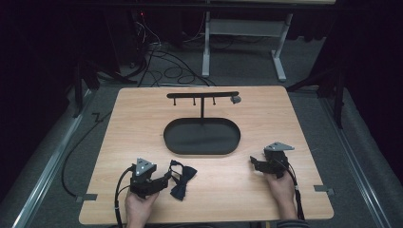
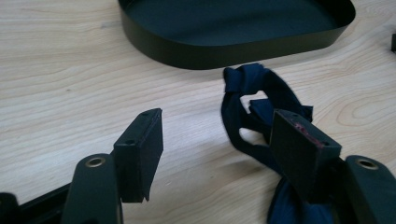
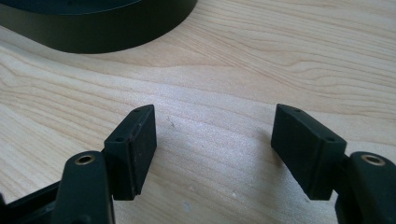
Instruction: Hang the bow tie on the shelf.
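Note:
A dark navy bow tie (image 1: 181, 179) lies on the wooden table (image 1: 142, 118) near the front left. My left gripper (image 1: 166, 178) rests just left of it, jaws open. In the left gripper view the bow tie (image 2: 254, 93) with its knotted loop sits at the right jaw, partly behind that jaw's pad (image 2: 299, 149), and nothing is clamped. My right gripper (image 1: 254, 163) sits at the front right of the table, open over bare wood (image 3: 215, 135). A black oval tray (image 1: 202, 137) lies mid-table, with a T-shaped black stand (image 1: 203, 96) rising behind it.
The stand's crossbar carries small hanging pegs and a grey knob (image 1: 235, 99) at its right end. The tray wall (image 2: 224, 44) is close ahead of the left gripper, and its curved edge (image 3: 116, 32) is ahead of the right gripper. Cables and table legs lie on the floor beyond.

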The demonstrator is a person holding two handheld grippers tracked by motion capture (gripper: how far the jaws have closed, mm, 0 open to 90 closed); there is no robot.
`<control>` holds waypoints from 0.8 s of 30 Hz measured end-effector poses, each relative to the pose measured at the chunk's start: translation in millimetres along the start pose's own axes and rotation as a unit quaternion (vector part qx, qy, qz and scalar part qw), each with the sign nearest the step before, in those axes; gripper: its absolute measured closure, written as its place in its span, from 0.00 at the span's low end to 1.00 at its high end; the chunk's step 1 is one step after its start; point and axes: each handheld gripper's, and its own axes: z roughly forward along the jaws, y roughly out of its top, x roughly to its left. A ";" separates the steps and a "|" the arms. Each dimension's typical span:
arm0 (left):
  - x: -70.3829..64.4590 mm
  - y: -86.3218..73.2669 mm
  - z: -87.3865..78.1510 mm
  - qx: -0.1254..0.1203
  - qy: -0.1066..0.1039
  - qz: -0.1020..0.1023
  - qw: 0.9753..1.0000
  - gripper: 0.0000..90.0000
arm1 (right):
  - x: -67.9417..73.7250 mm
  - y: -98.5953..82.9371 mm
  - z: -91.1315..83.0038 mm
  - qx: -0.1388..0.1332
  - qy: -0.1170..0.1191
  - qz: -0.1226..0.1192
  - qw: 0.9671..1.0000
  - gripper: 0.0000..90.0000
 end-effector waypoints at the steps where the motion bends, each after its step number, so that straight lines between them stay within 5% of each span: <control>1: -1.3 0.9 1.2 0.000 -0.001 0.000 1.000 0.39 | 0.0 0.0 0.0 0.000 0.000 0.000 1.000 0.36; 8: -10.1 10.0 12.5 0.010 -0.006 0.010 1.000 0.40 | 0.0 0.0 0.0 0.000 0.000 0.000 1.000 0.36; 24: -7.6 15.5 27.1 0.025 -0.027 -0.014 0.999 0.62 | 0.0 0.0 0.0 0.000 0.000 0.000 1.000 0.36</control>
